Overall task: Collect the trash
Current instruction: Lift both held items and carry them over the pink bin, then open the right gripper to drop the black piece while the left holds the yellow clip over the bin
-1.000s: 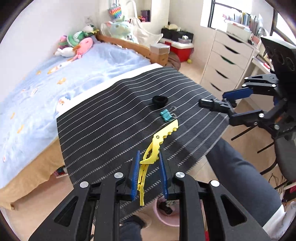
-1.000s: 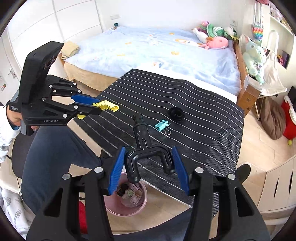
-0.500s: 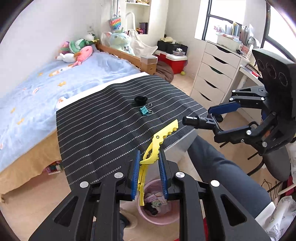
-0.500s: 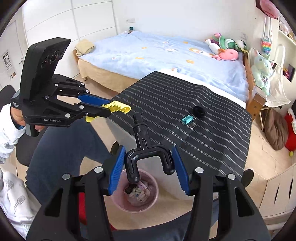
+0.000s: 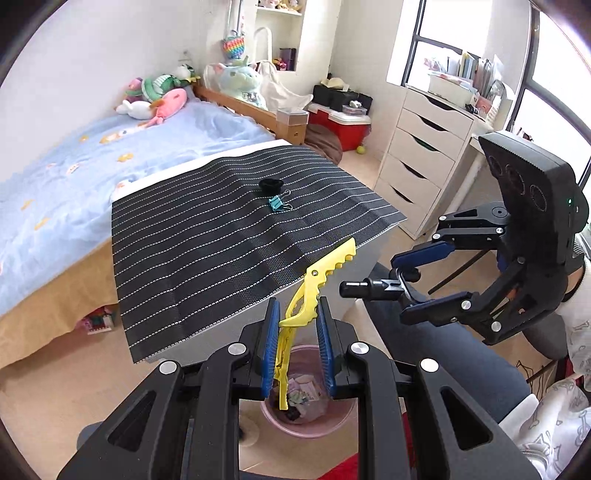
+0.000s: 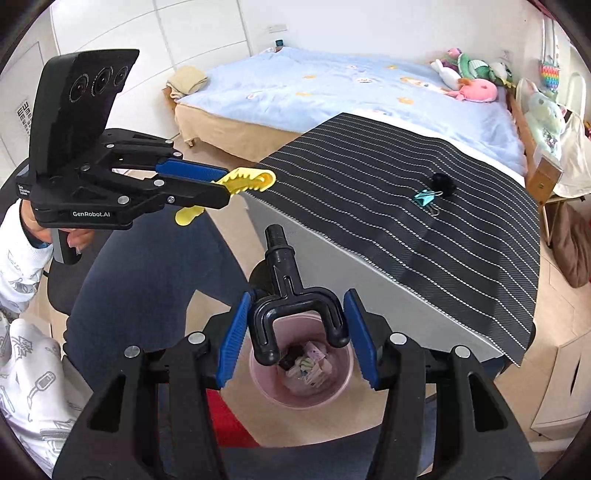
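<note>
We've got both grippers poised over the pink bin [image 6: 301, 373] on the floor, surely lined up for a drop. The left gripper [image 5: 297, 345] has its fingers pinching the yellow clip [image 5: 314, 291]; the right gripper [image 6: 297, 334] clamps a black forked fitting [image 6: 295, 299]. On the tabletop [image 5: 207, 258], a teal binder clip [image 5: 276, 203] and a small black piece [image 5: 270, 183] wait. The bin's contents are hard to make out.

Bright daylight enters through the window [image 5: 476, 35]; shadows soft; glare blows out the panes; both views sharp in the middle; fisheye bends edges, corners black.
</note>
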Motion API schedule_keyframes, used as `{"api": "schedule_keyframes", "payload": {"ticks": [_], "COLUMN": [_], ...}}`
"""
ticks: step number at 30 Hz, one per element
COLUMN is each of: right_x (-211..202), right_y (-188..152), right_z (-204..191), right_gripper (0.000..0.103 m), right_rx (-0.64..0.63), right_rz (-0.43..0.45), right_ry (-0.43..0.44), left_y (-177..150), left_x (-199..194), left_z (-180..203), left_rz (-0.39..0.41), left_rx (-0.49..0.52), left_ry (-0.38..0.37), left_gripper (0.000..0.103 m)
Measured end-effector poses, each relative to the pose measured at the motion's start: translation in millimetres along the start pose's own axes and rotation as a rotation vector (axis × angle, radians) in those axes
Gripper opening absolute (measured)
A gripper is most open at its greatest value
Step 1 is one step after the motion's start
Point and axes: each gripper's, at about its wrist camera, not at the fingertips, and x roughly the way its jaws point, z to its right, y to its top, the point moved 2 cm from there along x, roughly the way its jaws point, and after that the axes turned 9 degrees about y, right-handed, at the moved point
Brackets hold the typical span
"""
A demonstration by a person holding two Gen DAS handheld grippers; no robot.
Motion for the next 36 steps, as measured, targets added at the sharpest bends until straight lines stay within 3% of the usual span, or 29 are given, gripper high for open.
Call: {"api": "schedule_keyframes", "payload": {"ticks": [3, 5, 6, 10, 36], "right_x": [1.5, 1.3, -0.2, -4.4, -32.2], "right_y": [-1.7, -1.8, -2.0, -1.6, -6.3], "right_z": [-2.3, -2.6, -2.2, -0.5, 19.8], "right_gripper": [0.053, 0.069, 0.083, 0.089, 0.100], "right_rx": [-0.001, 0.002, 0.010, 0.033, 0.138], "right_rz": [-0.005, -0.003, 0.008, 0.022, 0.080], "right_ry": [0.018, 0.014, 0.018, 0.008, -0.100], "left_y": [-0.4, -1.6, -2.2, -4.8, -12.2], "left_x": [-0.3, -0.1, 0.0, 2.4, 9.3], "left_z": [0.9, 1.4, 2.1, 4.4, 24.2], "left_rz": [0.000, -0.001, -0.002, -0.011, -0.040], "left_rx": [0.003, 0.002, 0.002, 0.003, 0.043], "left_ry": [-0.002, -0.004, -0.004, -0.011, -0.047], "left_gripper": [0.020, 0.020, 0.020, 0.020, 0.020]}}
